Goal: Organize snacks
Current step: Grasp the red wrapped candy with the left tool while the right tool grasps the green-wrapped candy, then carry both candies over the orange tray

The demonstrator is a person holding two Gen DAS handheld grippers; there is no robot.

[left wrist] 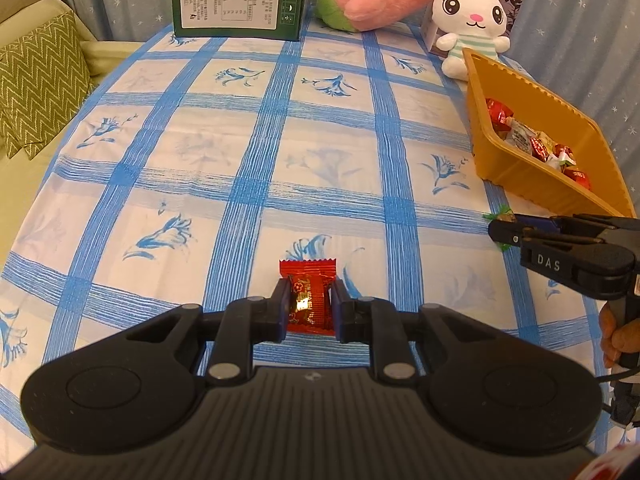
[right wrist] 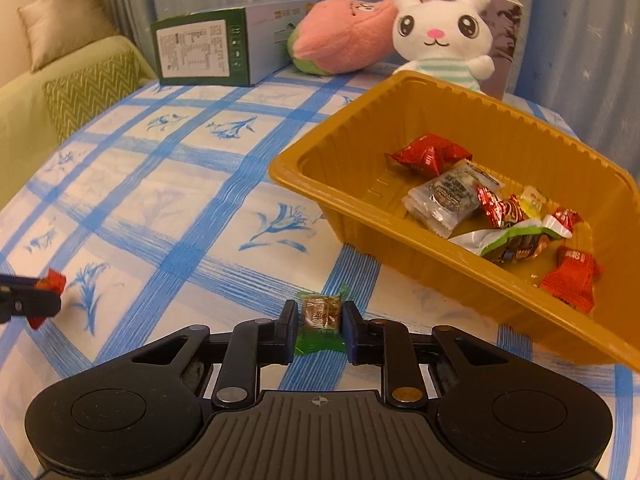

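Small red foil-wrapped candy with crimped ends and gold print: upright between closed jaws, above the blue-checked cloth surface. Small green-wrapped candy with a clear window showing a brown filling: lying on the cloth just in front of the tray's near wall, jaws set against both its sides. Mustard-yellow ribbed plastic tray, rectangular and open-topped, standing at the right of the surface: it holds a loose heap of wrapped snacks, several red foil packets, one clear packet, one white-and-green wrapper.
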